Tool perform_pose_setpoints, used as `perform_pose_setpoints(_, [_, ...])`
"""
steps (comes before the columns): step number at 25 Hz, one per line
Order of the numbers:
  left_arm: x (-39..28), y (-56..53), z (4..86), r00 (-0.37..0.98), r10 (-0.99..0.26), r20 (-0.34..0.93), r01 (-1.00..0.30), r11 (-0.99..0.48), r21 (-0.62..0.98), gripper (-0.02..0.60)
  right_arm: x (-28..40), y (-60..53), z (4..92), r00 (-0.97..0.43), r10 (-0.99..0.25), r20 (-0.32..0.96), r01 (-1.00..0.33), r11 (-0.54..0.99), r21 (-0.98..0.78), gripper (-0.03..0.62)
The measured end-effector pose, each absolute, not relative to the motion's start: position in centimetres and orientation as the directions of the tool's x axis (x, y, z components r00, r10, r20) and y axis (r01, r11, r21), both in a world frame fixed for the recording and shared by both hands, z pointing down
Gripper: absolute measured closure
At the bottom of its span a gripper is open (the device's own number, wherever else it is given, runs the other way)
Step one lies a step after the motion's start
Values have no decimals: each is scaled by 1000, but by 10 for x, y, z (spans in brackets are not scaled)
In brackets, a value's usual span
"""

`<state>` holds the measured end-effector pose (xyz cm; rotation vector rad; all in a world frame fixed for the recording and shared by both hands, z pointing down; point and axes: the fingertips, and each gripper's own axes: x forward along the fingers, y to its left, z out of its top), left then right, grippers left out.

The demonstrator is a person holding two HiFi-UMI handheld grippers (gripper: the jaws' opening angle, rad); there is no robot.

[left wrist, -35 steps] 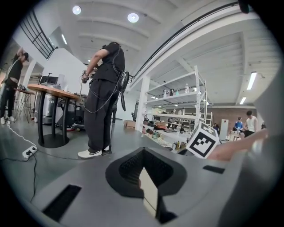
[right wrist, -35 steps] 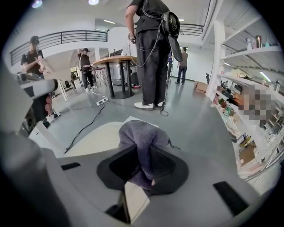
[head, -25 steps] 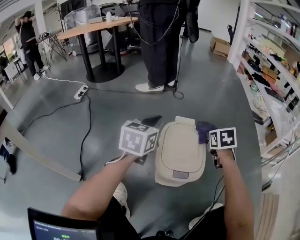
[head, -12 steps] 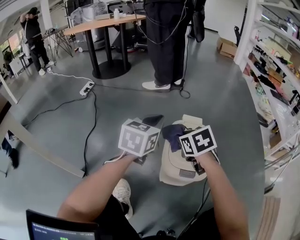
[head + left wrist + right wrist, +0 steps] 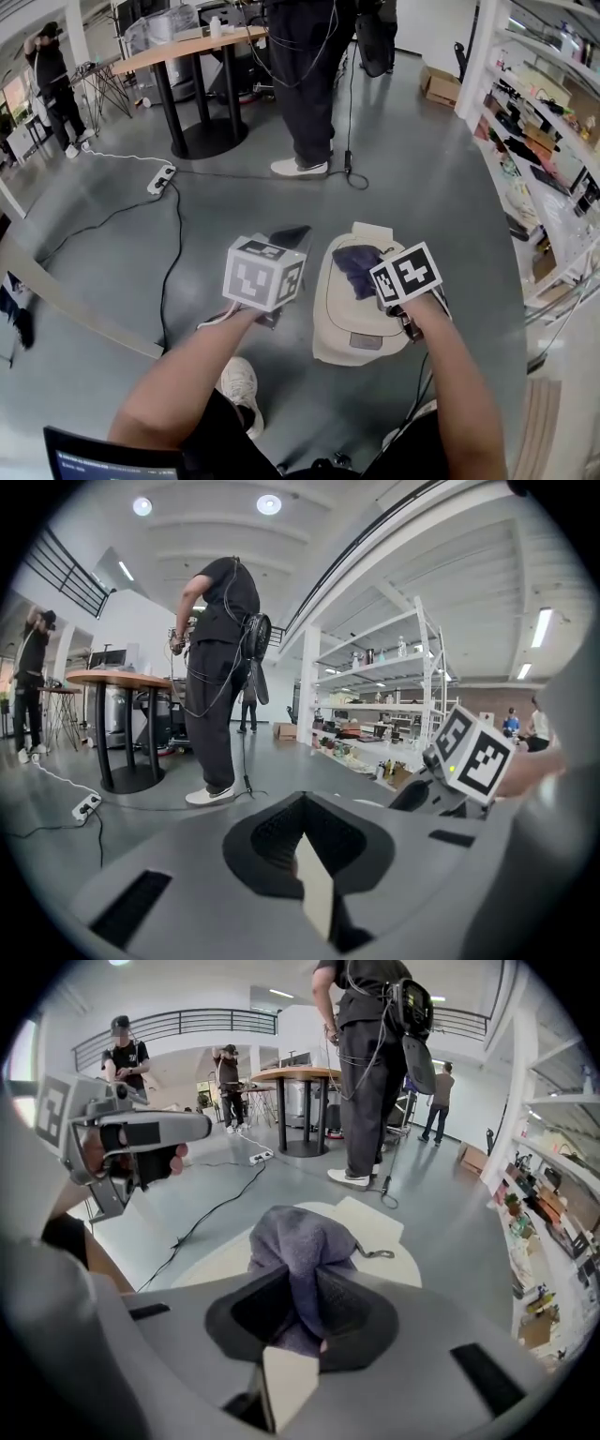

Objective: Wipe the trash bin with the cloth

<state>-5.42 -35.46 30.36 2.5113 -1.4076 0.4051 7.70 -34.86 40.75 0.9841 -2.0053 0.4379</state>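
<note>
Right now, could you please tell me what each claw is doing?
Left claw: closed, empty.
Right claw: closed on the purple cloth.

Grey floor (image 5: 441,187), beige trash bin (image 5: 349,309) standing on it, white power strip (image 5: 161,178), black cable (image 5: 175,253), cardboard box (image 5: 441,86)

Trash bin (image 5: 361,300) is viewed steeply from above (head view), closely across its lid (right gripper view); left gripper view is levelled beside it. Person (image 5: 305,84) beyond is shared.

Left claw (image 5: 302,819) shut, empty; right claw (image 5: 302,1283) clamped (side by side).
</note>
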Motion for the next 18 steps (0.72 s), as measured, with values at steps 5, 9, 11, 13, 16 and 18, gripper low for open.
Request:
perform_pose_setpoints(5, [-48, -353, 304, 510, -785, 353, -846, -532, 40, 584, 129, -343, 409, -271, -494, 826, -814, 575, 77, 517])
perform_pose_setpoints(9, [-46, -352, 307, 511, -783, 356, -844, -536, 31, 584, 176, -340, 417, -192, -508, 840, -841, 526, 126, 517])
perform_pose_setpoints(11, [-47, -350, 309, 510, -781, 360, -842, -539, 23, 584, 190, -338, 415, -175, -525, 833, -851, 506, 140, 516])
perform_pose_setpoints(13, [-50, -347, 310, 507, -781, 364, -842, -540, 13, 584, 189, -333, 408, -195, -541, 818, -852, 506, 131, 517])
perform_pose_setpoints(16, [-58, -343, 312, 501, -782, 370, -842, -540, -1, 584, 157, -320, 392, -281, -554, 784, -826, 556, 97, 517])
perform_pose_setpoints(18, [-63, -341, 314, 499, -783, 371, -842, -539, -7, 584, 124, -308, 385, -360, -536, 764, -786, 615, 60, 516])
